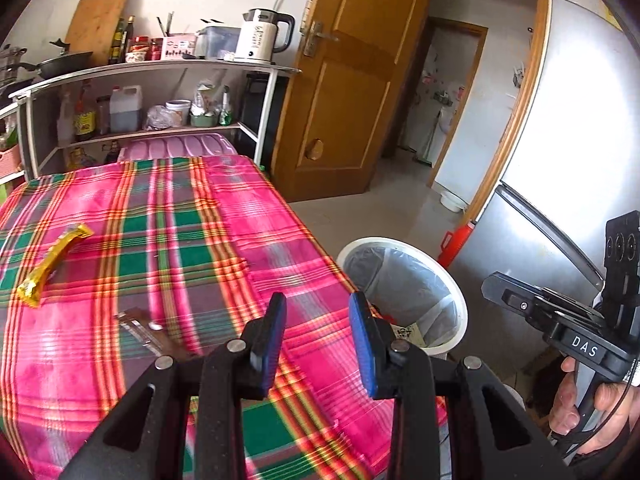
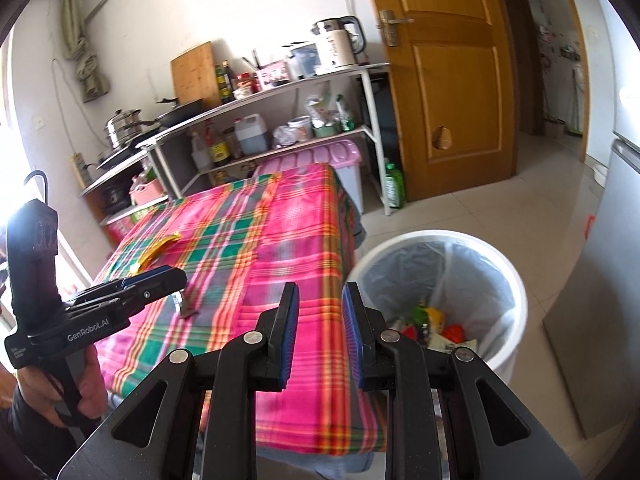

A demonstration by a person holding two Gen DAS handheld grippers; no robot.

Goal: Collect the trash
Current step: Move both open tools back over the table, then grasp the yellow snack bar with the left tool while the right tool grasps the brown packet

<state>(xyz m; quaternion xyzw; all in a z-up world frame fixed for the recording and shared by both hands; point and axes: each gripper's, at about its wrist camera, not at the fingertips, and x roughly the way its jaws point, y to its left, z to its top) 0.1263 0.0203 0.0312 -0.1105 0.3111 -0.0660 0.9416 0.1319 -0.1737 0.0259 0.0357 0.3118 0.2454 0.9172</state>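
Hovering over the near end of the plaid-covered table (image 1: 168,240), the left gripper (image 1: 318,320) has its blue-padded jaws parted, nothing between them. The right gripper (image 2: 320,312) also stands released and empty, its pads spread over the table's right edge with the bin just beyond.

Trash on the cloth: a gold wrapper (image 1: 50,262) lies flat toward the far-left side, well apart from both grippers. A second piece, a clear wrapper with a dark end (image 1: 140,330), lies just ahead and left of the left gripper's fingers; in the right wrist view the same piece (image 2: 186,306) sits just past the left gripper's tip. What it held cannot be told.

The white trash bin (image 2: 516,280) stands on the floor just beside the table's right edge, lined with a pale bag, with red, green and yellow scraps already at the bottom.

Each view catches the other gripper from the side, a bare hand (image 1: 580,412) on its handle.

Beyond the table: a white shelf rack (image 1: 160,66) with bottles, a wok and a white kettle (image 1: 262,36); an open wooden door (image 1: 348,80); a grey fridge (image 1: 576,140) at the right.
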